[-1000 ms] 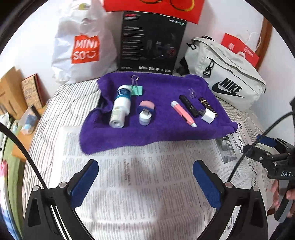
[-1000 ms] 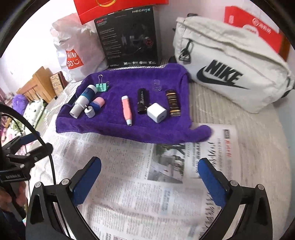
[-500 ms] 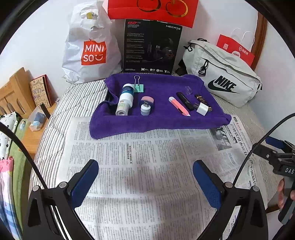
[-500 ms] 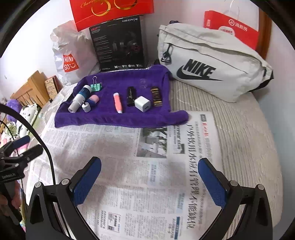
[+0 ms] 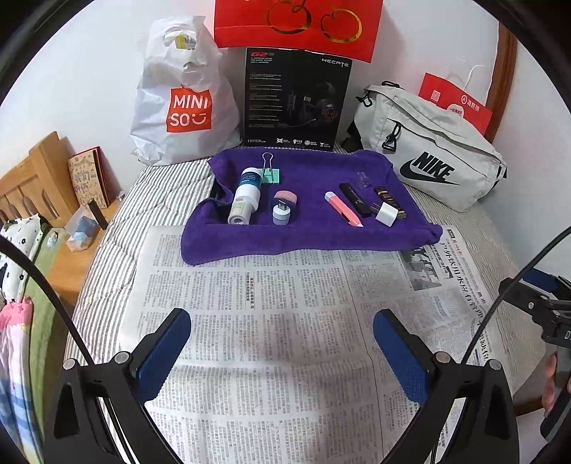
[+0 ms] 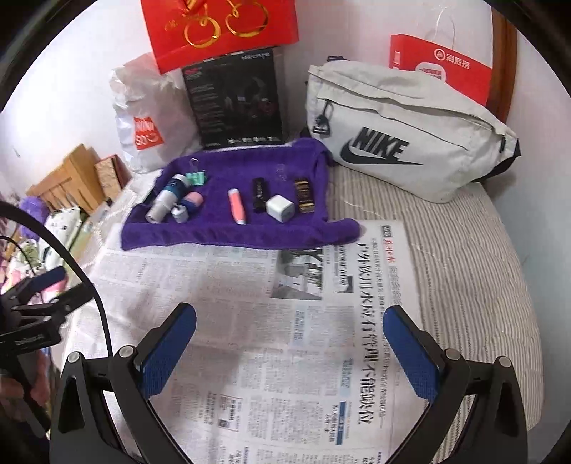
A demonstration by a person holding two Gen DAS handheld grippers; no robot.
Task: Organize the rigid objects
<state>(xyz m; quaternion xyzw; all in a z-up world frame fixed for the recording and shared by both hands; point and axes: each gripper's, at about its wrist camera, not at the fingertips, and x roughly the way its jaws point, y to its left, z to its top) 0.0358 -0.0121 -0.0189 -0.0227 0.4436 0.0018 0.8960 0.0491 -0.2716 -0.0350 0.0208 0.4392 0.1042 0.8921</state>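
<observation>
A purple towel (image 5: 314, 239) (image 6: 221, 235) lies at the far side of a spread newspaper (image 5: 271, 321) (image 6: 249, 321). On it lie a white and blue bottle (image 5: 245, 195) (image 6: 165, 200), a green binder clip (image 5: 270, 172) (image 6: 197, 175), a pink and blue USB piece (image 5: 283, 206) (image 6: 187, 206), a pink pen (image 5: 343, 208) (image 6: 237, 206), a black tube (image 5: 355, 199) (image 6: 259, 194), a white charger cube (image 5: 386, 214) (image 6: 280, 208) and a gold-banded tube (image 5: 389, 201) (image 6: 304, 196). My left gripper (image 5: 282, 342) and my right gripper (image 6: 289, 339) are open and empty, above the newspaper, well short of the towel.
Behind the towel stand a white Miniso bag (image 5: 182, 107), a black box (image 5: 296, 100), a red bag (image 5: 296, 25) and a grey Nike pouch (image 5: 428, 153) (image 6: 403, 135). A wooden side table (image 5: 71, 228) with small items is at the left.
Both grippers have drawn back and risen away from the towel; the objects look smaller and more newspaper shows. Nothing on the towel moved.
</observation>
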